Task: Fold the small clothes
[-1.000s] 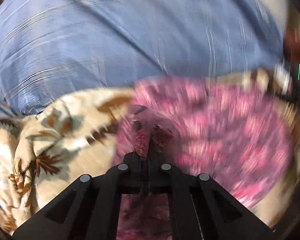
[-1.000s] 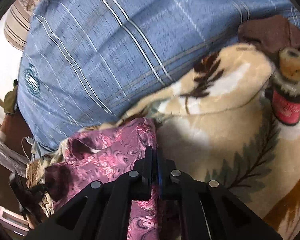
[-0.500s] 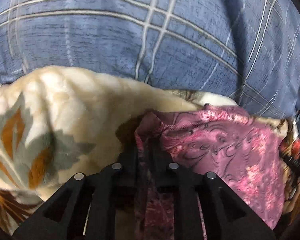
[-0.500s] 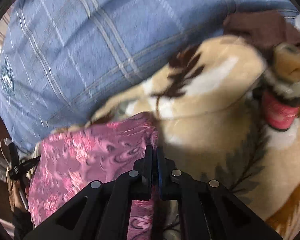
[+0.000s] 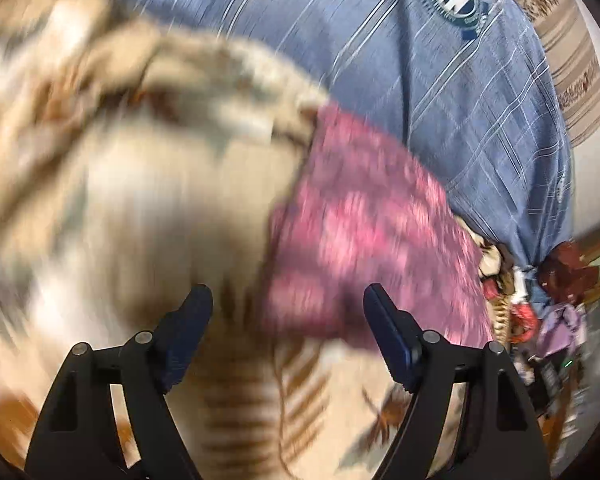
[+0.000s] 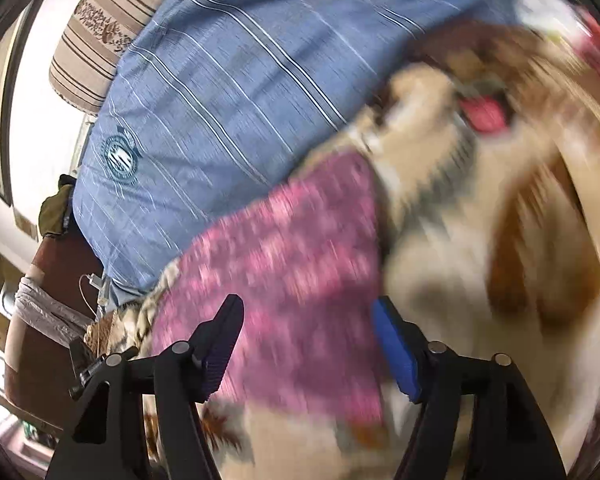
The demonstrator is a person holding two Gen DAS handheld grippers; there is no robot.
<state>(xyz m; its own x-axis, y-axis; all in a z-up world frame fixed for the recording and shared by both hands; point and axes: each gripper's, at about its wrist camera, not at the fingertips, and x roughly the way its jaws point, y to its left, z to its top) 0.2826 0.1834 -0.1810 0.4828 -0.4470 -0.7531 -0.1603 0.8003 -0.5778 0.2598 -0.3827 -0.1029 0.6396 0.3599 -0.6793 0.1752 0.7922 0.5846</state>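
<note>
A small pink and purple patterned cloth (image 5: pixel 364 232) lies folded flat on a beige leaf-print blanket (image 5: pixel 140 208); it also shows in the right wrist view (image 6: pixel 292 280). My left gripper (image 5: pixel 286 320) is open and empty, just in front of the cloth's near edge. My right gripper (image 6: pixel 306 332) is open and empty, above the cloth's near part. Both views are blurred by motion.
A blue striped pillow (image 5: pixel 440 80) with a round crest lies behind the cloth, also in the right wrist view (image 6: pixel 236 92). A striped beige cushion (image 6: pixel 112 16) is beyond it. A red-labelled can (image 6: pixel 484 114) stands on the blanket (image 6: pixel 480 240) to the right. Bundled clothes (image 5: pixel 540 312) lie at right.
Both grippers have opened and let go of the pink cloth, which now lies flat on the blanket. Both have pulled back from it.
</note>
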